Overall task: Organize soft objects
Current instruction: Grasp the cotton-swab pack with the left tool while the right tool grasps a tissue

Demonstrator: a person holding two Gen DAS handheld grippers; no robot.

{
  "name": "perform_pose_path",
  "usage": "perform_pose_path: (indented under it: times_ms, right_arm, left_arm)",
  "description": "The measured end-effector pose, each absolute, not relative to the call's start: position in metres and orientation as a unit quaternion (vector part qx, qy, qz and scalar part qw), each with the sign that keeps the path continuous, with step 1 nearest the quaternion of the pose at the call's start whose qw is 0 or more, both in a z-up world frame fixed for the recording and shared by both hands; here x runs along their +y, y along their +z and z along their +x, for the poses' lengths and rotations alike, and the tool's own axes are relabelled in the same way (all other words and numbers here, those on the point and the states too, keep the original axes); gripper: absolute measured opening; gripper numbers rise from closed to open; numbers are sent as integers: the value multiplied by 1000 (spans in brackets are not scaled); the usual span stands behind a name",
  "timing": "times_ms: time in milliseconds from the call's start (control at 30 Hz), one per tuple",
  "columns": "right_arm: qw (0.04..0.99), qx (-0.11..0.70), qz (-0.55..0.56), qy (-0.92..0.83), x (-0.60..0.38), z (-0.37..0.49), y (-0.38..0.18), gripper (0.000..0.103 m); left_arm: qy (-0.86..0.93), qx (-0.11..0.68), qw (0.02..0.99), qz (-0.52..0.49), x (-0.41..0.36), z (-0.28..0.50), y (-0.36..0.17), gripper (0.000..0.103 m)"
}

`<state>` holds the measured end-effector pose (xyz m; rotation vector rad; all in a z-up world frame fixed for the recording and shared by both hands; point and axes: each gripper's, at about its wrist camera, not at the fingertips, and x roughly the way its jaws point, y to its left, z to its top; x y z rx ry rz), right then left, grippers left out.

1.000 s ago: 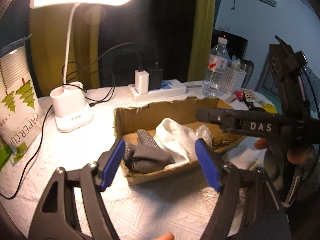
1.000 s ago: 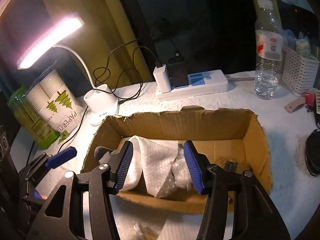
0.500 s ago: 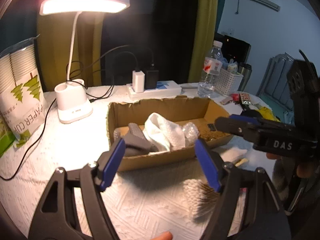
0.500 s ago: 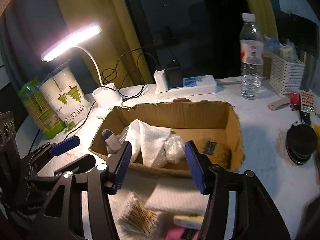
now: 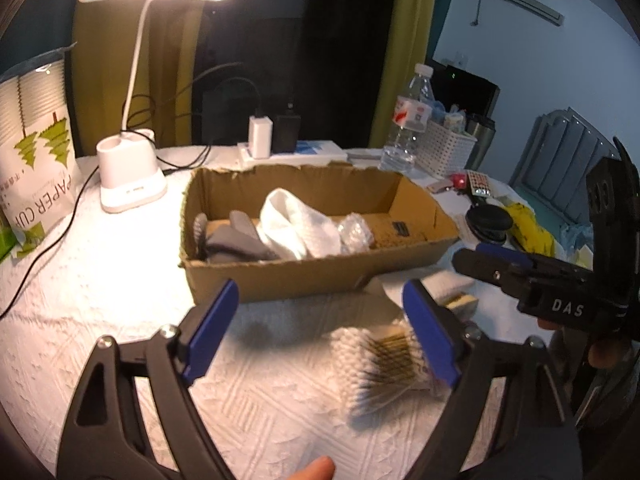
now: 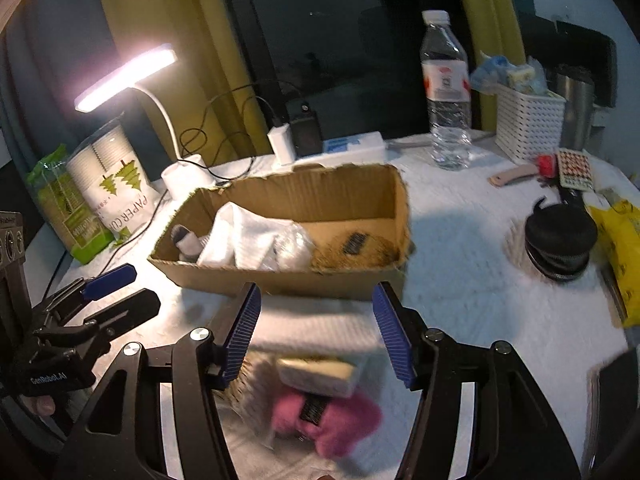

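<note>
Both hand-held grippers have drawn back from the box (image 6: 280, 276), so the unsorted pile now shows in front of it. Nearest the right hand-held gripper (image 6: 316, 334), jaws apart and empty, lie a pink pouf (image 6: 340, 420), a sponge (image 6: 316, 372) and a folded white cloth (image 6: 316, 330), waiting on the counter (image 6: 472, 280) probably as next picks. The left hand-held gripper (image 5: 320, 334), also apart, hovers level over the cotton swabs (image 5: 380, 368). Beyond, the box holds a grey glove (image 5: 236, 242), white cloth (image 5: 296, 228) and bubble wrap (image 5: 354, 232).
</note>
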<state>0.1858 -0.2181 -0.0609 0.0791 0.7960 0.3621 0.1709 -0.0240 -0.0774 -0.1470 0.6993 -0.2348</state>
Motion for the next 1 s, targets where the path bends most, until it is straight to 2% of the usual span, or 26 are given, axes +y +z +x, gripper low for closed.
perform_pose_path:
  times_ms: [633,667,800,867,1000]
  right_arm:
    - [891,411,42,186,-220,199,-101,61]
    - [892,409,40,190,-219,199,-101,57]
    - [896,398,26,197,-217,196,-98,24]
    - [897,393,24,201,-218,195,-96,14]
    - [903,378,24,205,-225,188,-90,9]
  left_arm:
    - [-112,385,913,-72,-41,180,-109,86]
    - [-111,387,912,-73,-42,180,-110,86]
    - [-113,395,909,-73,-48,180,-113,88]
    - [-116,397,908,-71,-52,179,-114,89]
    - [-124,397,907,-61,-63,176,-112,92]
